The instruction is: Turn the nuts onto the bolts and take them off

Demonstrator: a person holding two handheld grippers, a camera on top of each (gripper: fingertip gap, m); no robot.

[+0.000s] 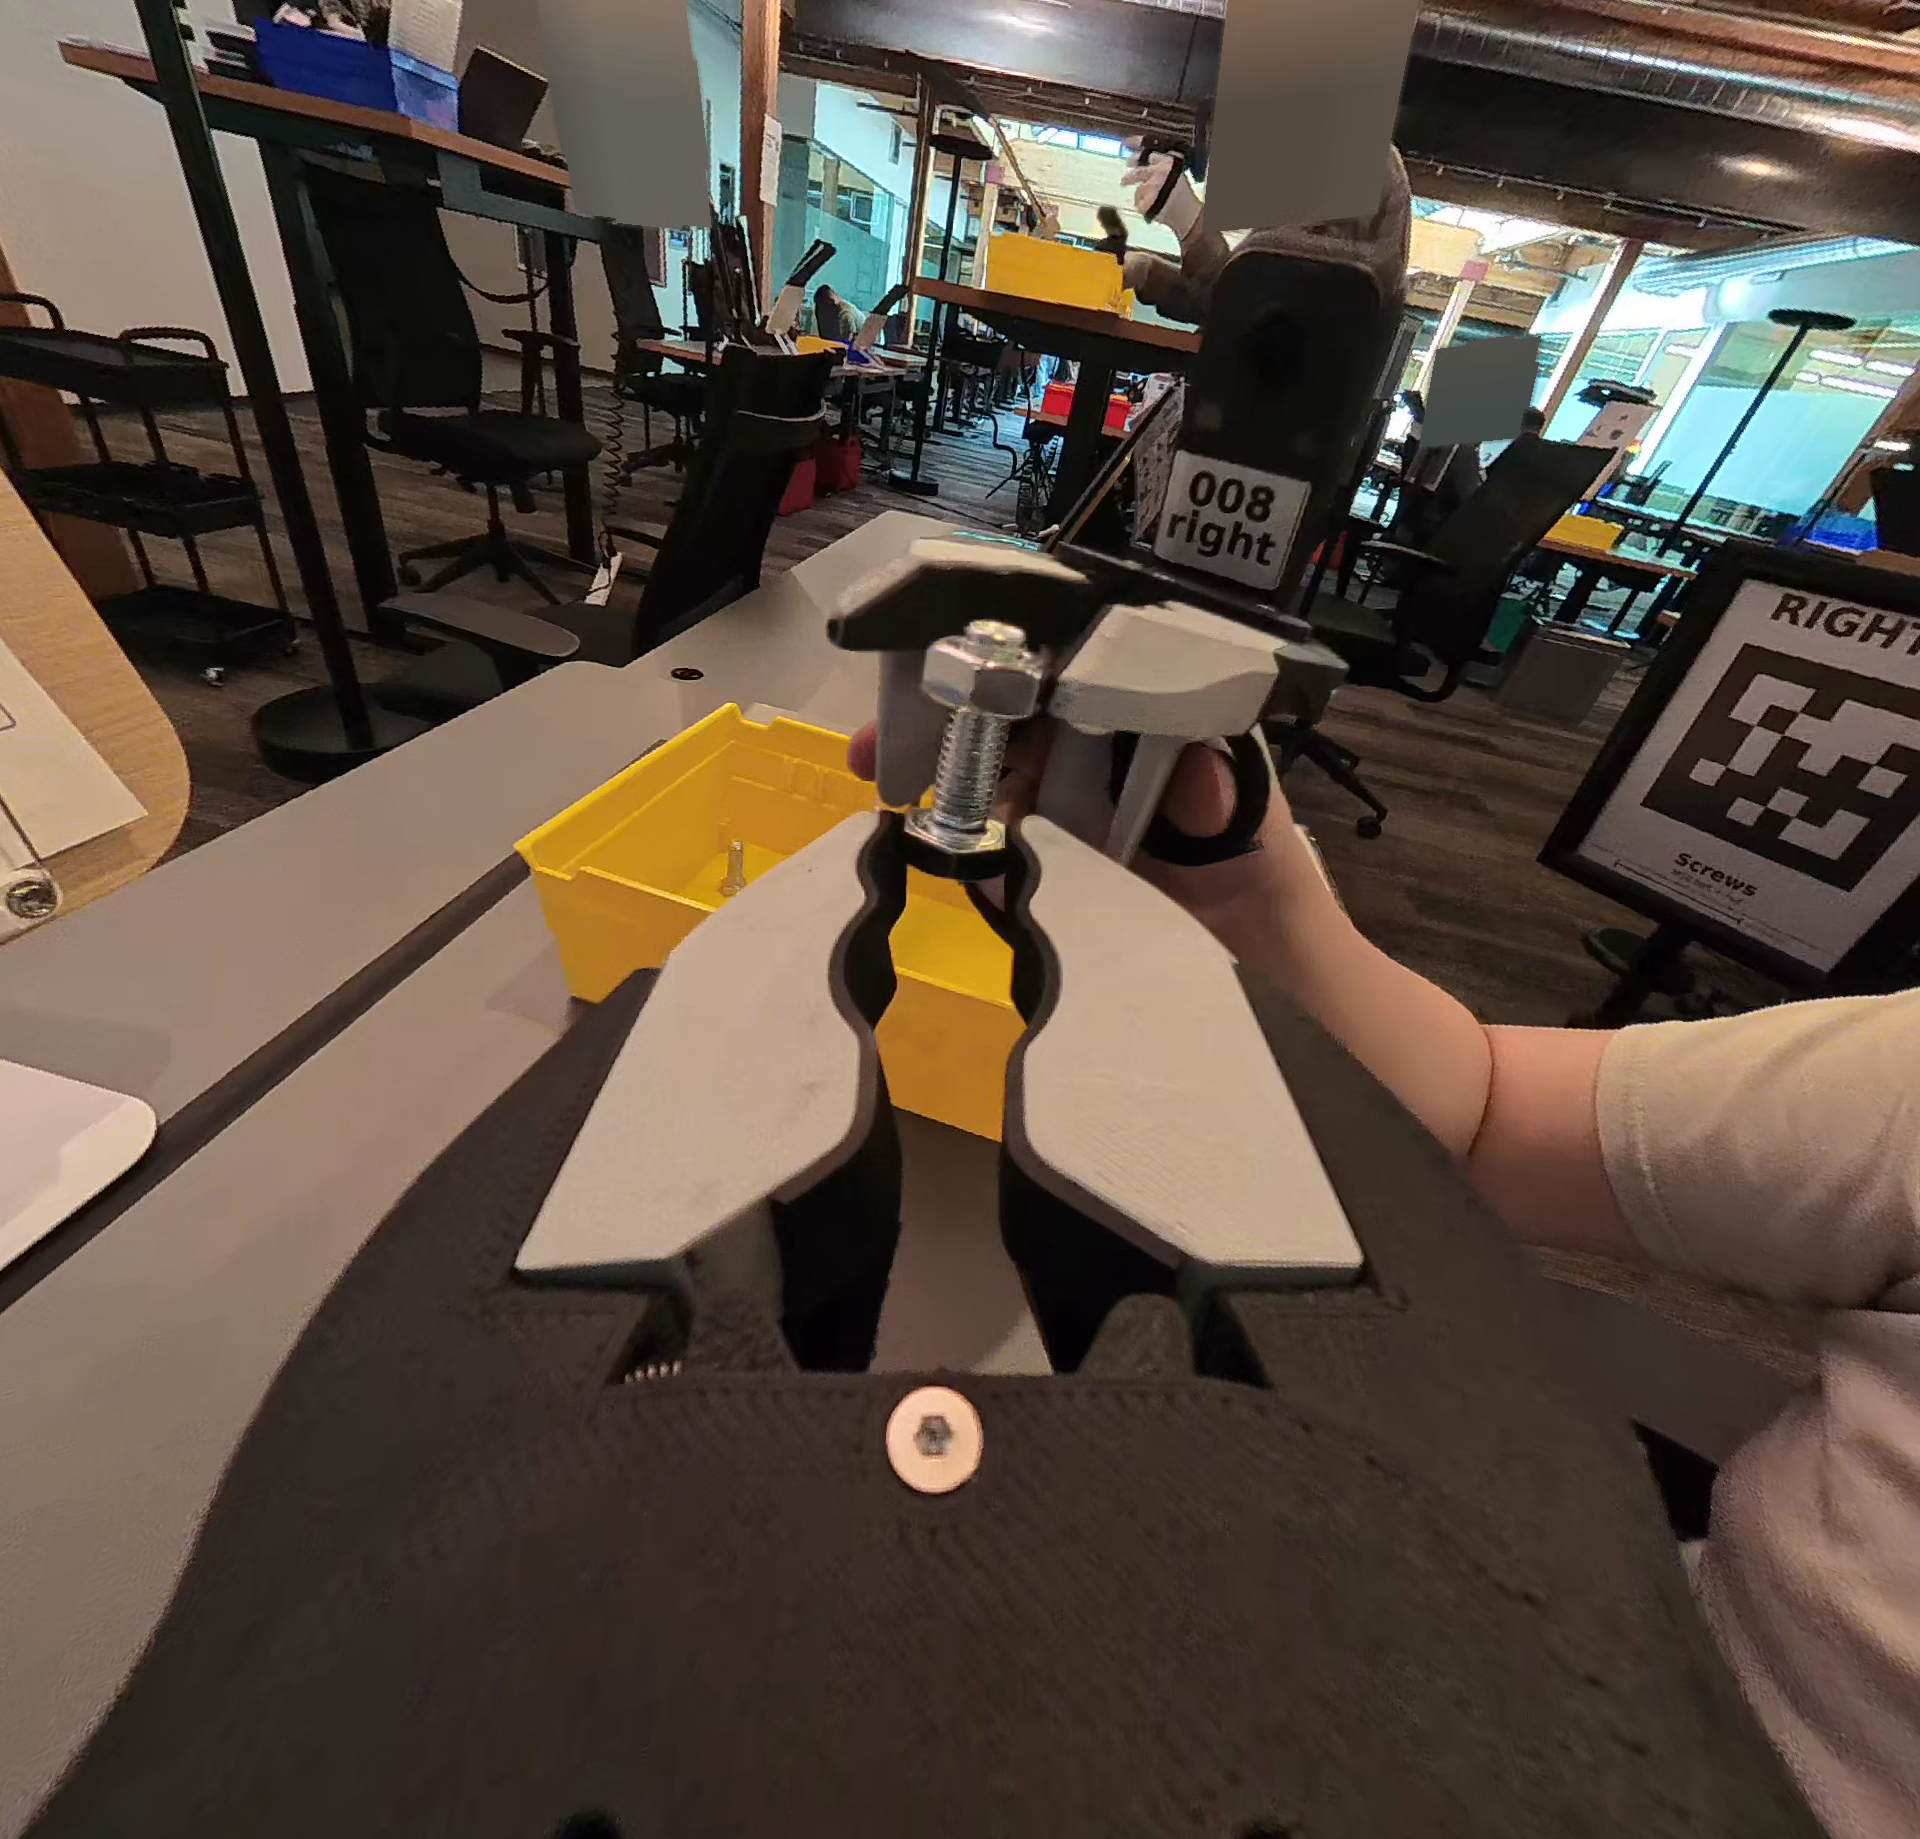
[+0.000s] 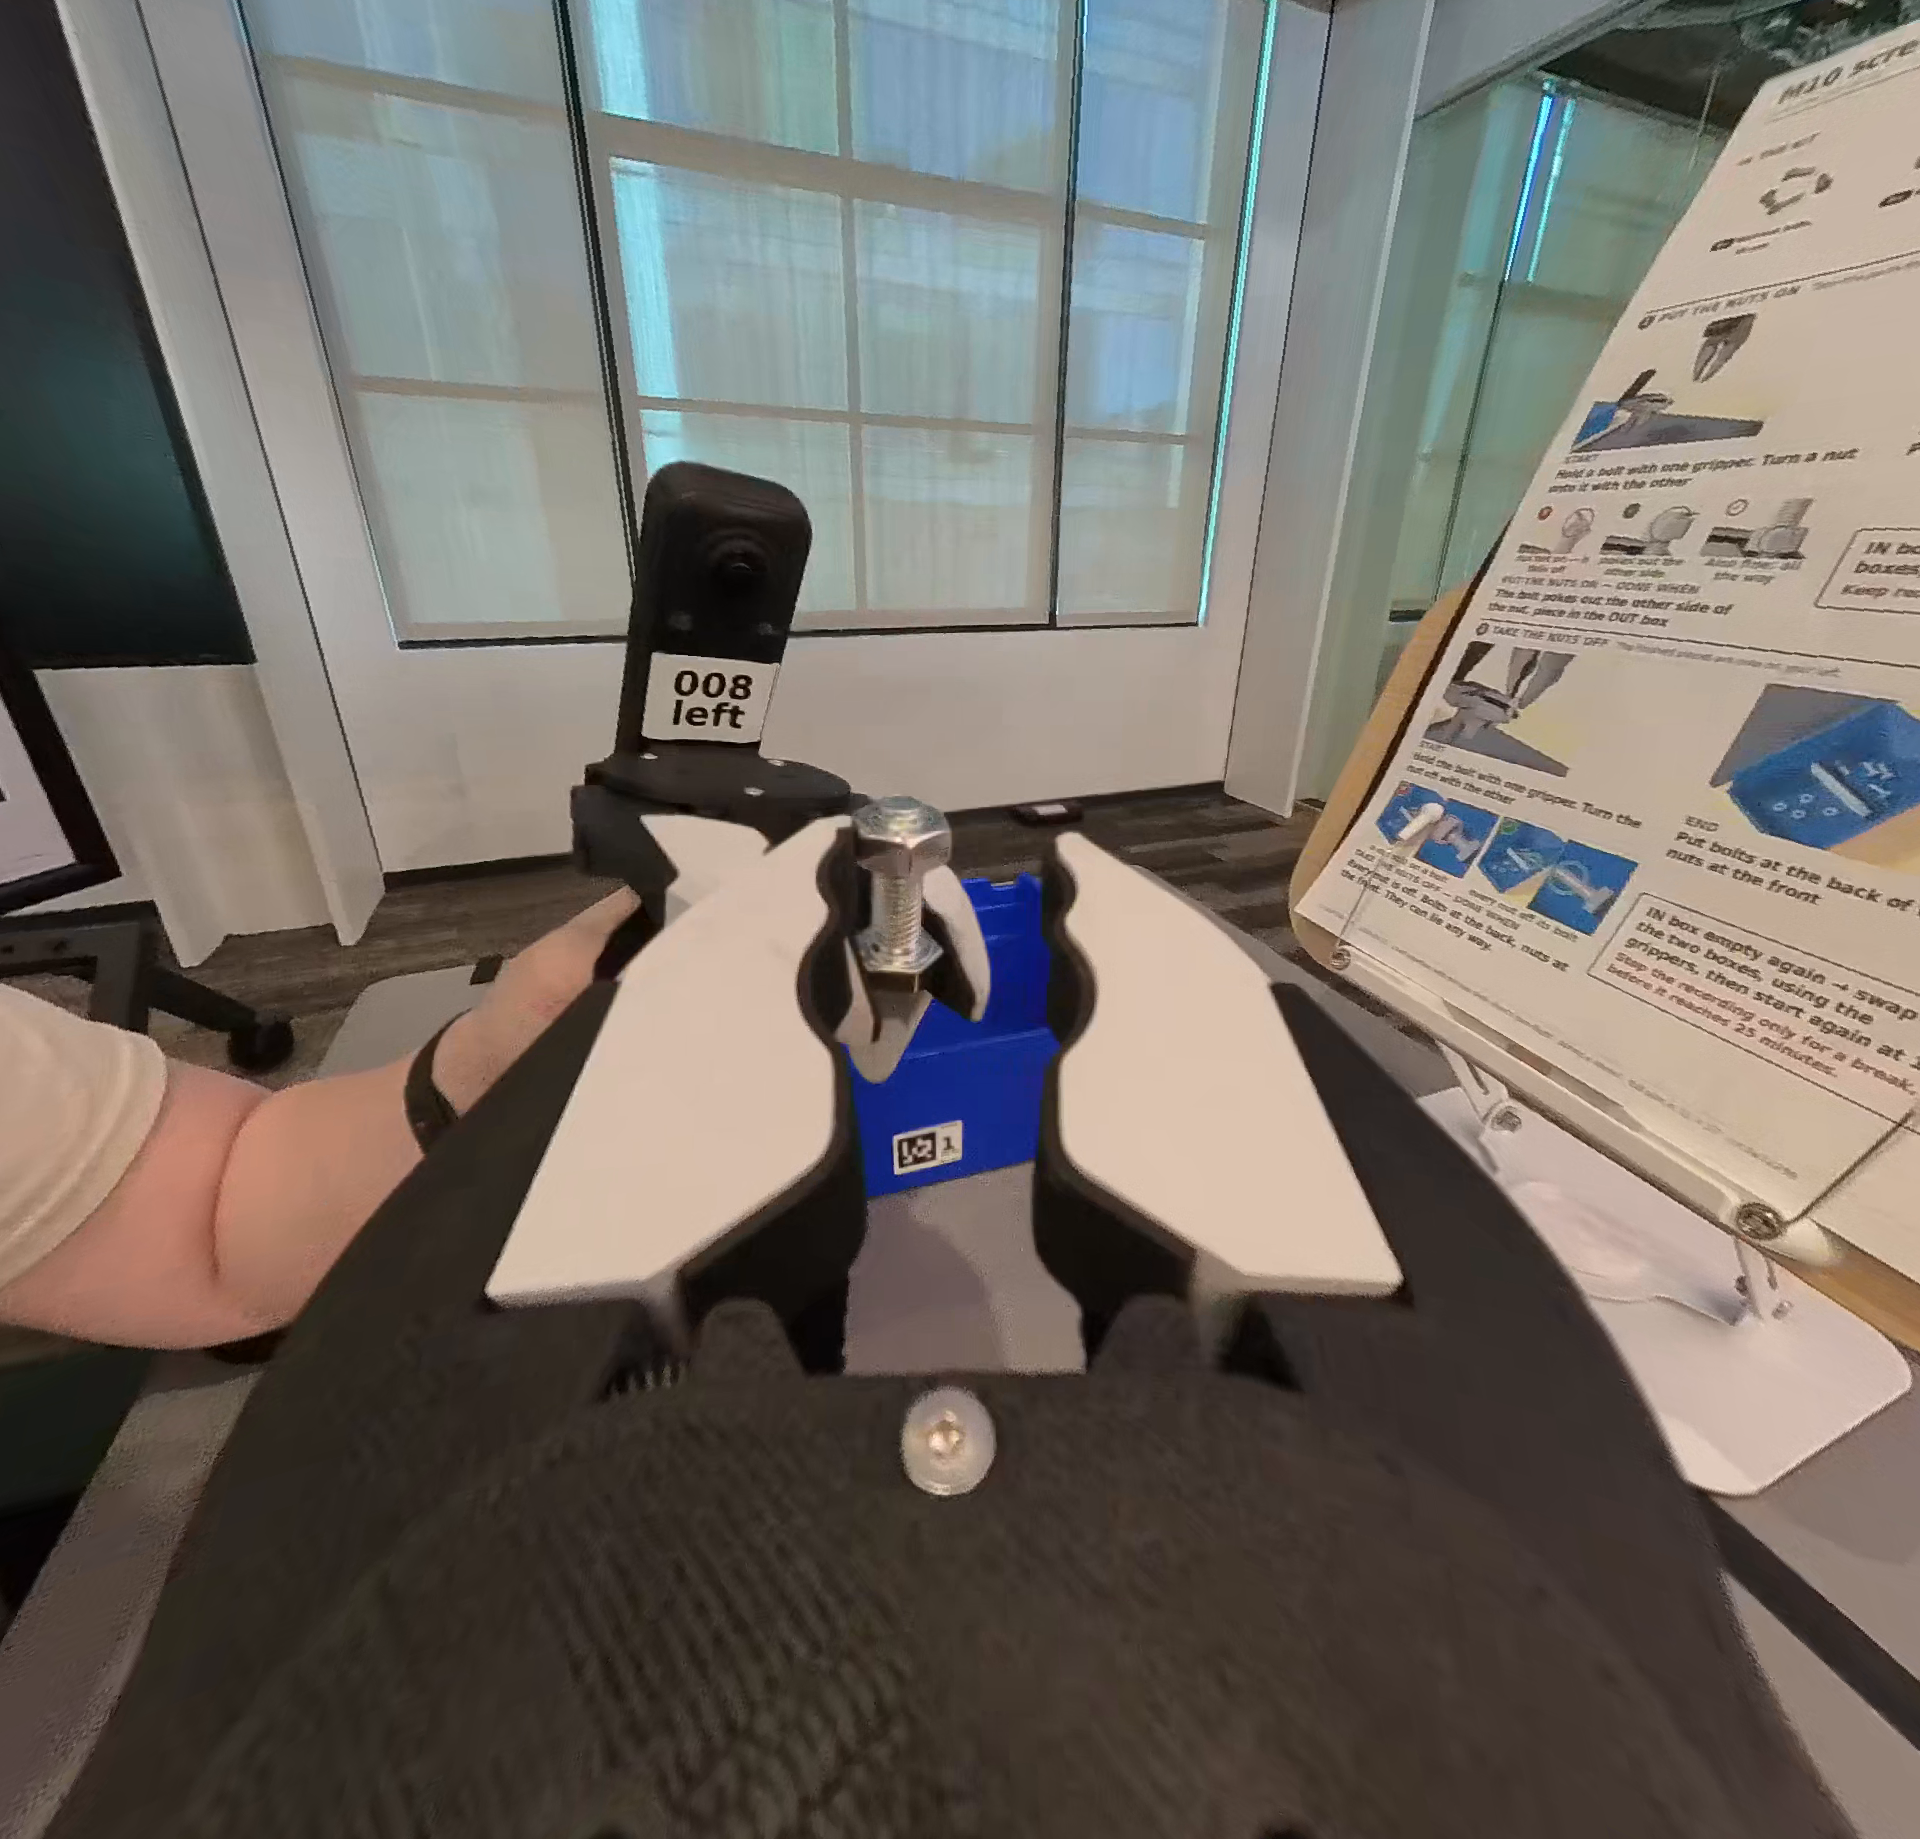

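Left gripper (image 1: 951, 844) fingers pinching bolt (image 1: 966, 750) head, right gripper (image 2: 940, 916) fingers spread around nut (image 1: 982, 677), yellow bin (image 1: 644, 854) below.

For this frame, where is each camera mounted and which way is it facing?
Left wrist view: on the left gripper, looking along its fingers over the yellow bin toward chairs; shows the right gripper and right hand.
Right wrist view: on the right gripper, facing the windows, blue bin and sheet; shows the left gripper and left hand.
Shared: the bolt, nut on top, held by the left gripper.
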